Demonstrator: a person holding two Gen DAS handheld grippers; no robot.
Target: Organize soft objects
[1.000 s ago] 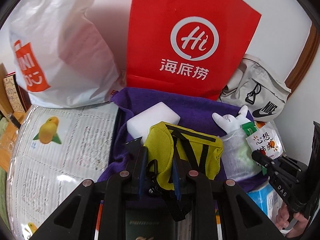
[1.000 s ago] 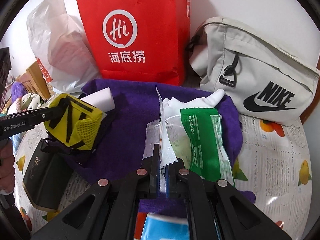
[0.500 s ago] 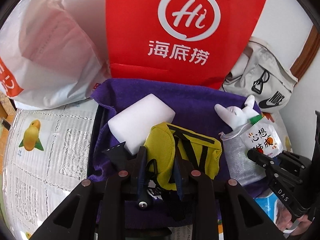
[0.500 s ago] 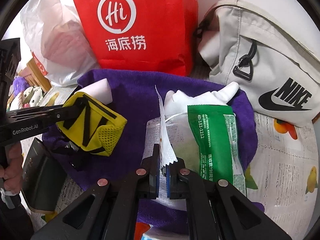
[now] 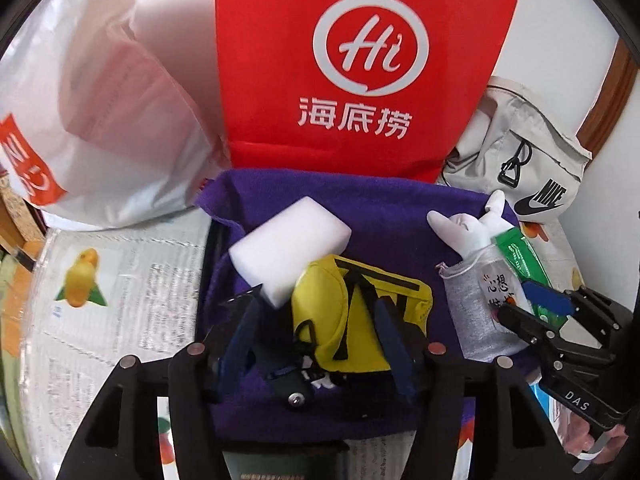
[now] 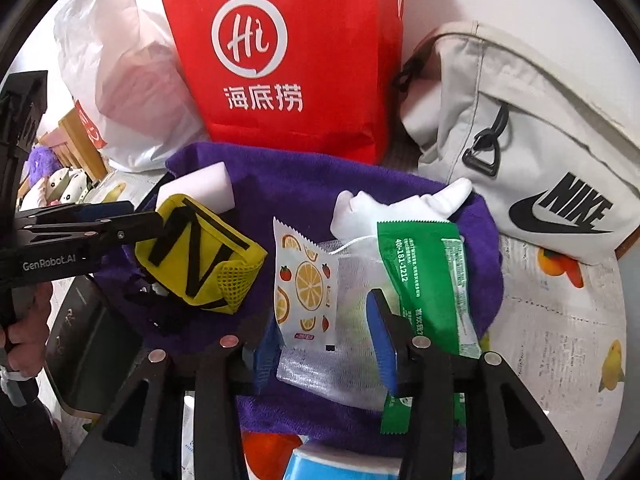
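- The yellow fabric pouch with black straps and a mesh end (image 5: 360,316) lies on the purple towel (image 5: 384,208), directly between the fingers of the left tongs (image 5: 320,332). From those tongs it sits at twelve o'clock, its long axis running roughly from ten to four o'clock in the left wrist view.
- The left tongs have just been opening. Their blue pads stand clear on either side of the pouch, so it is released and resting, not gripped.
- A white foam block (image 5: 288,248) lies at eleven o'clock from the pouch, touching its upper left edge.
- The orange-printed sachet (image 6: 306,280) and the white mesh drawstring bag (image 6: 348,320) lie on the same towel between the fingers of the right tongs (image 6: 328,344), at twelve o'clock from them, long axis pointing away.
- The right tongs have likewise just been opening. The pads are apart and nothing is clamped.
- A green foil packet (image 6: 428,280) lies just right of the mesh bag, partly over the right finger. A white sock (image 6: 400,208) lies beyond it at one o'clock.
- Judgement: each hand is nearer its own item, the left to the pouch and the right to the sachet group. Both items appear set down.
- Behind the towel stand a red paper bag (image 5: 360,60), a white plastic bag (image 5: 100,100) and a beige sling bag (image 6: 520,140).
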